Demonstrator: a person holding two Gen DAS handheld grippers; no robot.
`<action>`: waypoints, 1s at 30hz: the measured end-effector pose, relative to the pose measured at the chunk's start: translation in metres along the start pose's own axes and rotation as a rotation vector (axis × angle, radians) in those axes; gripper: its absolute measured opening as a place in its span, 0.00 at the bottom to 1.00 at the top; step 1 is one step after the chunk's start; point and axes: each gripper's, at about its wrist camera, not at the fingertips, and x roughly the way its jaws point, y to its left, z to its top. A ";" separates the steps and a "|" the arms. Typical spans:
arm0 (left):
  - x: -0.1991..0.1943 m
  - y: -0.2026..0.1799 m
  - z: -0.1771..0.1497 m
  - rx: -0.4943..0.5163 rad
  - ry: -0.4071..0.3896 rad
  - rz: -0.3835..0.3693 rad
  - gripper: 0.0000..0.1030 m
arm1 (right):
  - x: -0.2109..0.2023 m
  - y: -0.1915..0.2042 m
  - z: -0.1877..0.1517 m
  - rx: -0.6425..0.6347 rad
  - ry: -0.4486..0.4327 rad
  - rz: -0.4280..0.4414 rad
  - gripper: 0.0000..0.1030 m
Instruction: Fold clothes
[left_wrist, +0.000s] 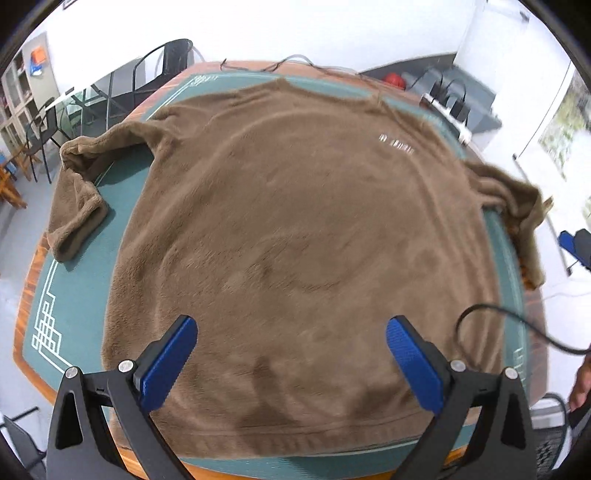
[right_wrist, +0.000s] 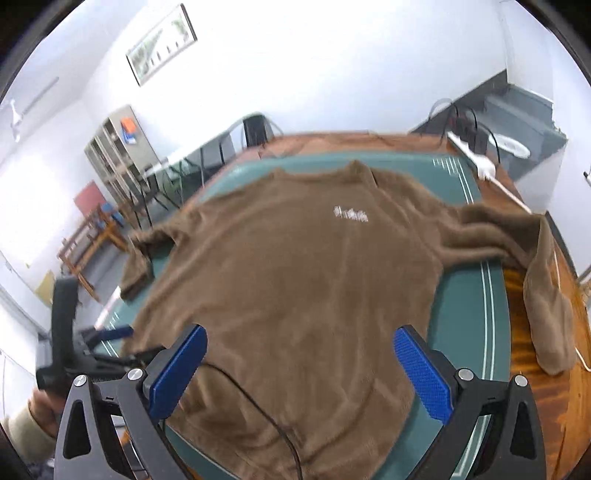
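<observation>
Left tongs (left_wrist: 291, 363) spread wide over the hem of a brown fleece sweater (left_wrist: 295, 229) lying flat on the green-matted tabletop (left_wrist: 74, 295), right tongs (right_wrist: 300, 373) likewise spread, only the right view catching the left tongs' handle and the sleeve (right_wrist: 546, 310) drooping off the tabletop edge.

My open left gripper (left_wrist: 291, 326) hovers unobstructed above the brown sweater (left_wrist: 295, 229); only a black cable (right_wrist: 258, 402) trails across its hem.

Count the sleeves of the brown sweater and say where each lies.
2. One sleeve lies bent on the green mat at the brown sweater's left; the other sleeve drapes over the table's right edge.
</observation>
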 end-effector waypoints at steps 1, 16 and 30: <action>-0.004 0.000 0.001 -0.004 -0.012 -0.011 1.00 | -0.003 0.001 0.005 0.000 -0.018 0.008 1.00; -0.053 -0.021 0.029 -0.026 -0.124 -0.127 1.00 | -0.078 0.006 0.085 0.130 -0.337 0.003 1.00; -0.053 -0.028 0.064 -0.094 -0.165 -0.045 1.00 | -0.016 0.018 0.088 0.061 -0.131 -0.294 1.00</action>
